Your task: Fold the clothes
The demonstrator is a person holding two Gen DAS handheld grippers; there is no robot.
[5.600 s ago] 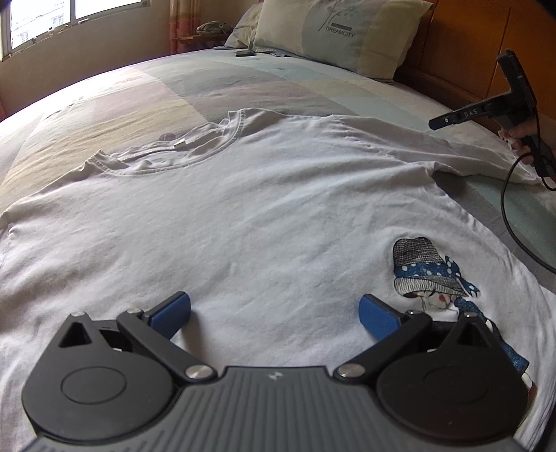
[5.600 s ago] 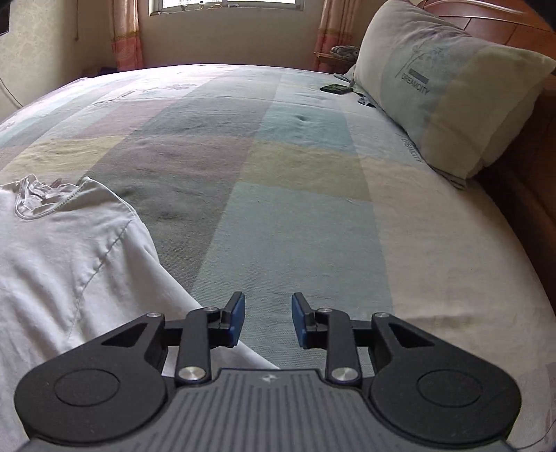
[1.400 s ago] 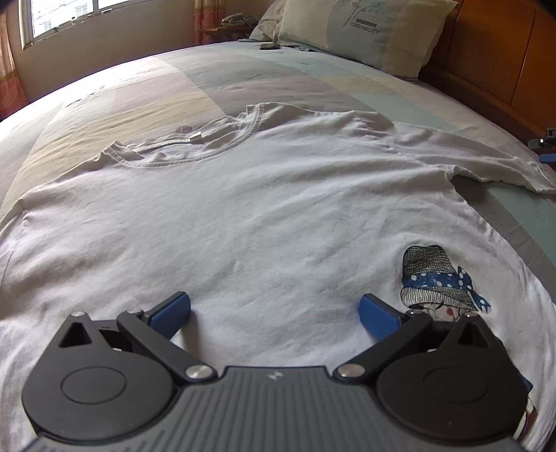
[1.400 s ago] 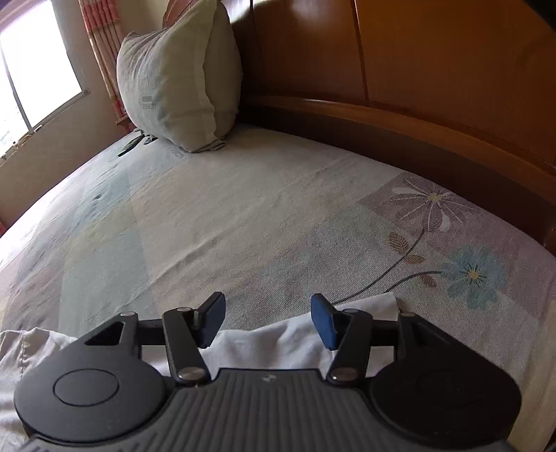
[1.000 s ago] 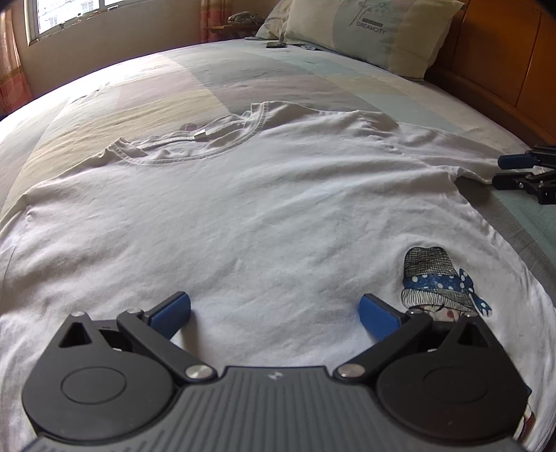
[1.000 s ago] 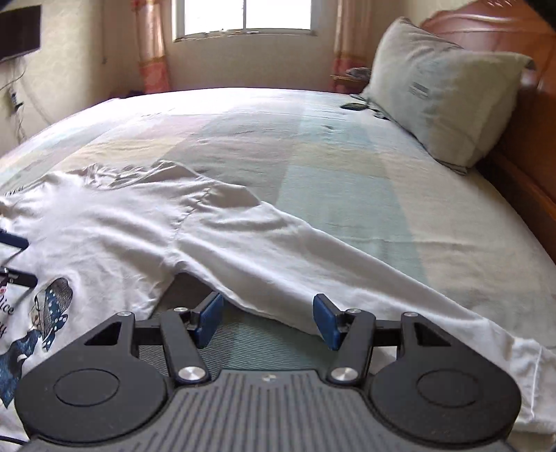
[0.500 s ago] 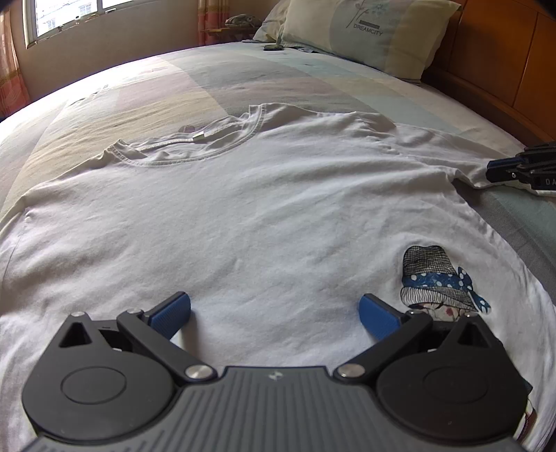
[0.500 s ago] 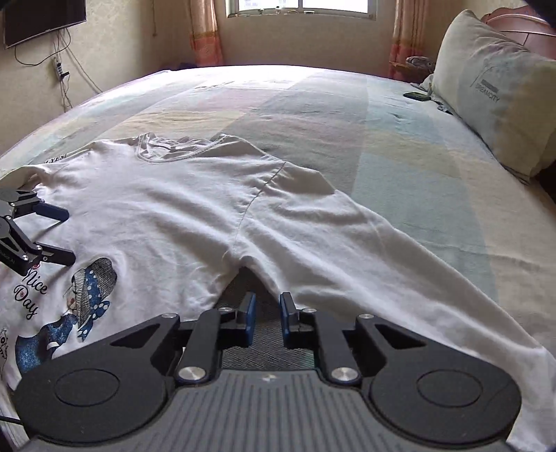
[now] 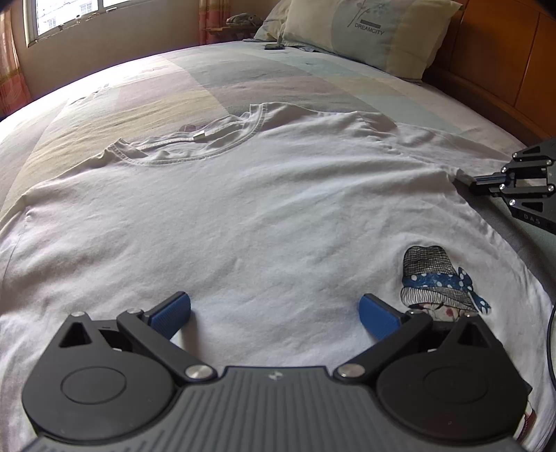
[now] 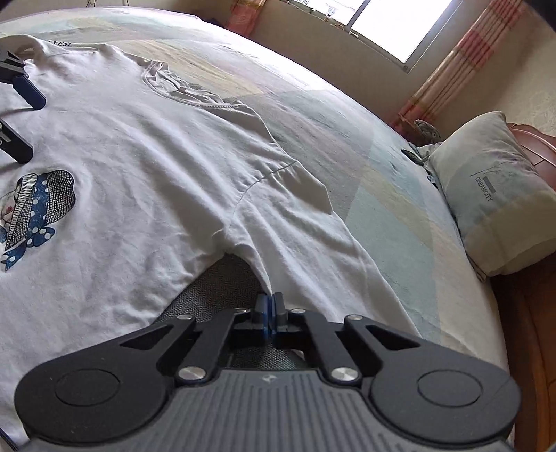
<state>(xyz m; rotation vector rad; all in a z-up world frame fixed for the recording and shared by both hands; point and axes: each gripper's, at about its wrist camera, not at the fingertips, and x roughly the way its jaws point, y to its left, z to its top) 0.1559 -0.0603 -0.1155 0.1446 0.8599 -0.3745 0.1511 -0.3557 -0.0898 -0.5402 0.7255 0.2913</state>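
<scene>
A white long-sleeved T-shirt (image 9: 264,208) lies spread face up on the bed, collar (image 9: 194,146) toward the window, a printed girl in a hat (image 9: 434,281) near its hem. My left gripper (image 9: 274,313) is open wide and rests low over the shirt's lower front. My right gripper (image 10: 269,306) is shut on the lower edge of the shirt's sleeve (image 10: 312,243) just below the armpit. The right gripper also shows in the left wrist view (image 9: 472,182) at the armpit.
The bed (image 9: 215,80) has a pastel patchwork sheet. A pillow (image 9: 368,31) leans on the wooden headboard (image 9: 504,52) at the far right. A phone (image 9: 274,46) lies by the pillow. A window is behind the bed.
My right gripper has swung in to the armpit and closed its jaws on the sleeve edge. The left gripper has stayed open in place over the shirt front.
</scene>
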